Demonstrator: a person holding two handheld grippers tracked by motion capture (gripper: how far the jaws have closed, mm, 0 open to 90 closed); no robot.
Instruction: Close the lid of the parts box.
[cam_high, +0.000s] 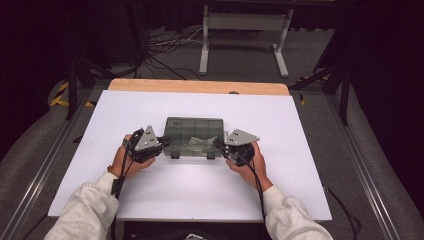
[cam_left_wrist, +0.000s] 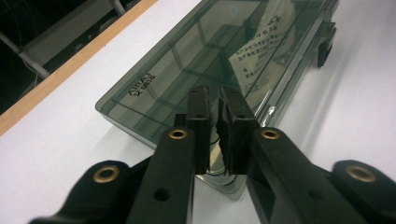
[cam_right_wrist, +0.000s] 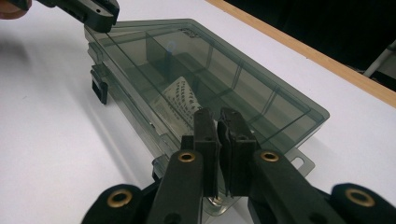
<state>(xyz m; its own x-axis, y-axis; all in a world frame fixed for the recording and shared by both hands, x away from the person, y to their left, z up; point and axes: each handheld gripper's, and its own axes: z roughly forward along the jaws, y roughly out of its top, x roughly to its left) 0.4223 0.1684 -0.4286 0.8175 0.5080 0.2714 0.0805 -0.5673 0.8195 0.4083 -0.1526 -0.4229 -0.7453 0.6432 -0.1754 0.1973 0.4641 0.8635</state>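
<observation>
Lid of the smoked organiser box (cam_high: 194, 135) was found down, latches unreleased. Left gripper (cam_left_wrist: 217, 105) and right gripper (cam_right_wrist: 219, 122) were pinched nearly closed on its near corners.

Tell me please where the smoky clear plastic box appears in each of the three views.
High view: plastic box at table centre, between both grippers.
Left gripper view: box runs from the jaws to upper right.
Right gripper view: box runs from the jaws to upper left.
Shared landmark: printed paper slip inside.
</observation>
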